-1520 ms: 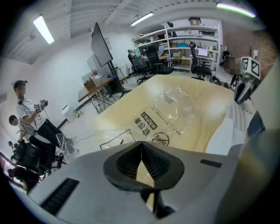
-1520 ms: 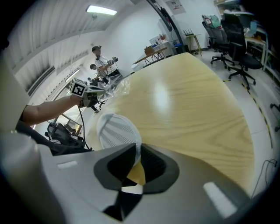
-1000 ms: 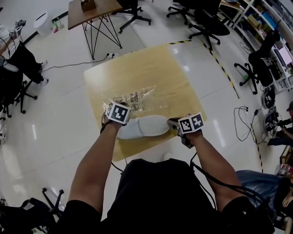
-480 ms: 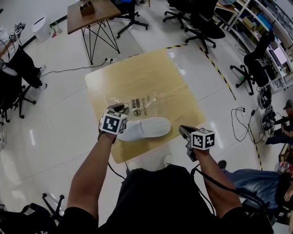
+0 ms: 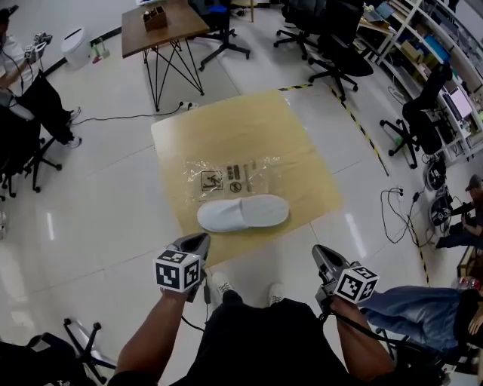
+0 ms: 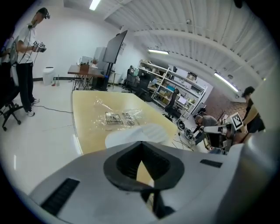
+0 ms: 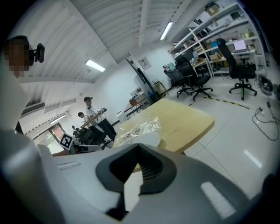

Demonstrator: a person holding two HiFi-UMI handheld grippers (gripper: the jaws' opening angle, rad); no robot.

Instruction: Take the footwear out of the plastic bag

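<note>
A white slipper [image 5: 243, 213] lies on the light wooden table [image 5: 234, 124], just in front of the flat clear plastic bag [image 5: 230, 177] and outside it. The left gripper view shows the slipper [image 6: 146, 131] and the bag [image 6: 118, 118] beyond the jaws. My left gripper [image 5: 195, 244] hovers off the table's near edge. My right gripper [image 5: 323, 256] hangs further right, over the floor. Both sets of jaws have just closed, and nothing is between them. In the right gripper view the slipper [image 7: 146, 139] lies ahead of the shut jaws.
A brown side table [image 5: 162, 22] stands behind the wooden one. Office chairs [image 5: 339, 38] and shelves fill the back right. A seated person [image 5: 19, 98] is at the left, and cables [image 5: 396, 200] trail over the white floor at right.
Both grippers have drawn back from the slipper toward me, past the table's near edge. The slipper stays on the table where it was let go. The camera has tilted back.
</note>
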